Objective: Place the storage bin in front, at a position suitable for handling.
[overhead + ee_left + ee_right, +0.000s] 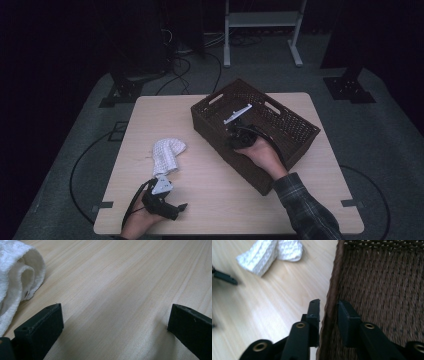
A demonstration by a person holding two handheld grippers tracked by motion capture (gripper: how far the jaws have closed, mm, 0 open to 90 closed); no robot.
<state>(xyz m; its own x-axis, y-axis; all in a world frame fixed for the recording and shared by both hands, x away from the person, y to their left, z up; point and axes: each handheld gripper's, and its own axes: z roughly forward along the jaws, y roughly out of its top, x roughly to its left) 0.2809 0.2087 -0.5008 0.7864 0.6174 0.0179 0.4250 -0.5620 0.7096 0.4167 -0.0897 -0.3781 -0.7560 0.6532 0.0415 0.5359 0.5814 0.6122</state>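
Wicker basket (pixel 220 145) located toward 2 o'clock on the table (pixel 210 200), turned at an angle to the table edges, interior dark in the high view. Near wall of the basket straddled by the right gripper (pixel 235 144), brought down from above at the wall's 7 o'clock side. In the right gripper view, one jaw seen outside the woven wall (pixel 382 285) and the other inside it, gap narrow, rim running between the two. Firm pinch on the wall not confirmed: cannot tell whether both pads pressed on the weave. Placement judged suited to dragging or turning the basket by its wall rather than lifting it.

Folded white cloth (pixel 167 152) lying flat at 9 o'clock from table centre, well apart from the basket. Judged to be left there for later loading.

Left gripper (pixel 177 207) rested at 7 o'clock, near the table's front edge, just below the cloth. Jaws held wide apart over bare wood (pixel 115 312), nothing between them, cloth (pixel 15 270) beside one jaw at 10 o'clock. Posture judged as standby.
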